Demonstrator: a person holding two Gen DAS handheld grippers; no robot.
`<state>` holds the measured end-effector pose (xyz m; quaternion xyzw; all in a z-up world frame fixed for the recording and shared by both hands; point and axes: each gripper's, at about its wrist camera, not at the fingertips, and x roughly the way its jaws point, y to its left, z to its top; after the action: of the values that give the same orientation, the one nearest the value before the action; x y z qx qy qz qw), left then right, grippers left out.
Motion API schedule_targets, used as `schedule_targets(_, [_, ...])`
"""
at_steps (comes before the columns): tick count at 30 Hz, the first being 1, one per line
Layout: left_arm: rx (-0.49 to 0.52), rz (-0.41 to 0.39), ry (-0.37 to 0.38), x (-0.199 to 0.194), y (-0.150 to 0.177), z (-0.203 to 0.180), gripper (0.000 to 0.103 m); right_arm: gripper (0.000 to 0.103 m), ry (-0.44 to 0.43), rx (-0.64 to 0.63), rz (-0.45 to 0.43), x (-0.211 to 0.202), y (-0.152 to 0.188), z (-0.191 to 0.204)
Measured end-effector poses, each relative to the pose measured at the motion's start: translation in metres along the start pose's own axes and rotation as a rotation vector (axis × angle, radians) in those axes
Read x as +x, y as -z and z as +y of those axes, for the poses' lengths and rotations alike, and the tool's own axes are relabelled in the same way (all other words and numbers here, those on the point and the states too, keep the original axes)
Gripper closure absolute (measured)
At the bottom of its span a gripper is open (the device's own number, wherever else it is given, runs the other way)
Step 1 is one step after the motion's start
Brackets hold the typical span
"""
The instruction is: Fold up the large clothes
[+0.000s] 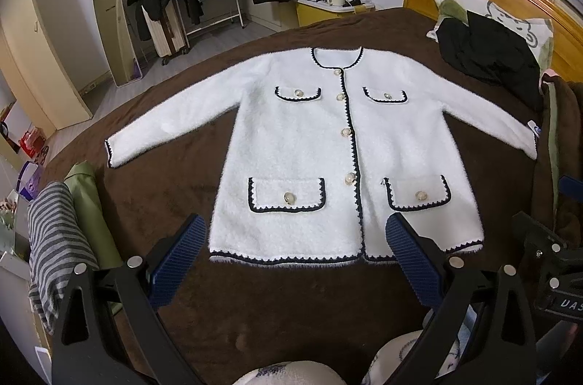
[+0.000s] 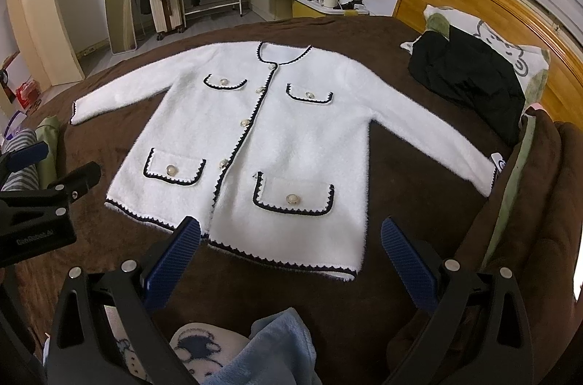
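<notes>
1. My left gripper [image 1: 295, 239] hangs over the near edge of the bed [image 1: 175, 195] with its fingers spread wide and nothing between them; my right gripper [image 2: 291, 241] is the same, released and empty, just above the cardigan's hem.
2. The white cardigan [image 1: 309, 144] lies flat and buttoned in the middle of the brown bedspread, collar toward the far edge, hem toward me, both sleeves stretched out to the sides.
3. I judge no fold has been started yet — the first grab is still to come.
4. Risk: the fluffy knit looks thick and slippery, so a shallow pinch at the hem or a cuff could catch only the top layer and drag the front open.
5. Risk: the right sleeve's cuff [image 2: 488, 177] ends beside the bunched brown blanket [image 2: 539, 188] at the bed's right edge — lifting there could snag it.
6. Risk: the black garment [image 2: 470, 86] by the headboard sits near the shoulder and could get swept in.
</notes>
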<state>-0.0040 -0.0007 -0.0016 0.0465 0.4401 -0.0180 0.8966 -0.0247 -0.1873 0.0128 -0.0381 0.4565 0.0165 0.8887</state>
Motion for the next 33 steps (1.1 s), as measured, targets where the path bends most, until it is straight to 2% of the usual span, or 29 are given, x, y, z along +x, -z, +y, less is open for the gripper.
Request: schedule_targets(33, [0.014,0.010,0.002,0.0009,-0.0003,-0.0037,0.006,0.006,0.015,-0.005,0.018,0.0051,0.0057,-0.0066])
